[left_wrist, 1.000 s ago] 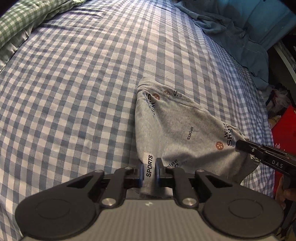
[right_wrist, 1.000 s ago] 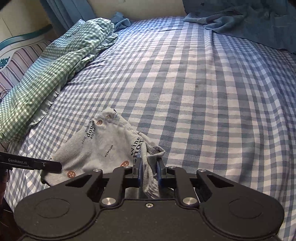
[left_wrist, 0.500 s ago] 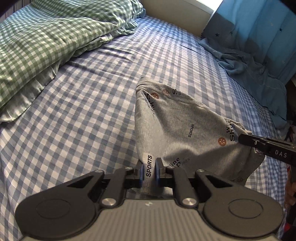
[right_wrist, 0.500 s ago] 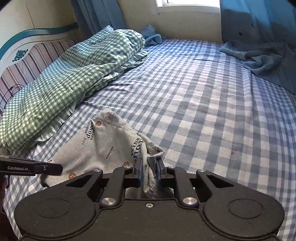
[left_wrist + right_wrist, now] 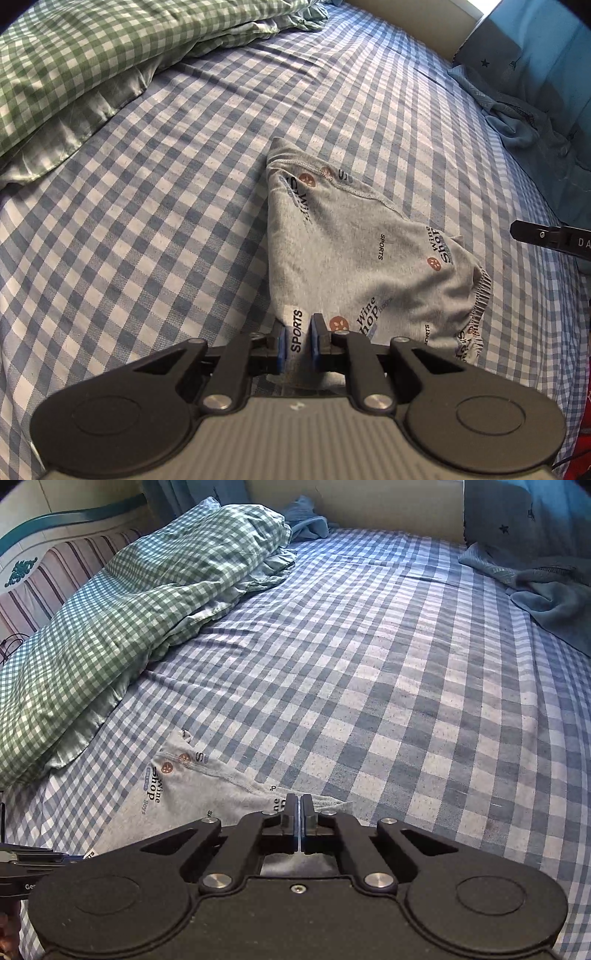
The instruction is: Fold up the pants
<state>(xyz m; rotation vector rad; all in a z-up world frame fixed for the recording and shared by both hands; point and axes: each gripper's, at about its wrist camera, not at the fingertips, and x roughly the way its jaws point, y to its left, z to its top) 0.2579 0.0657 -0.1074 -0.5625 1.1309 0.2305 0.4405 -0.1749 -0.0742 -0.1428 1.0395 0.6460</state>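
Left wrist: tool (image 5: 298,338) downtilted, clamping pants (image 5: 354,251).

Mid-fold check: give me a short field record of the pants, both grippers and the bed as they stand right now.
garment: grey printed cotton pants, bunched on the blue-and-white checked bedsheet
left hand-held gripper: shut on the pants at a "SPORTS" label
right hand-held gripper: jaws have just closed fully, no cloth between them; pants lie past and left of its tips
fold state: not flat or squared yet, elastic waistband free on the sheet
nearby: green checked pillow, crumpled blue cloth at far right
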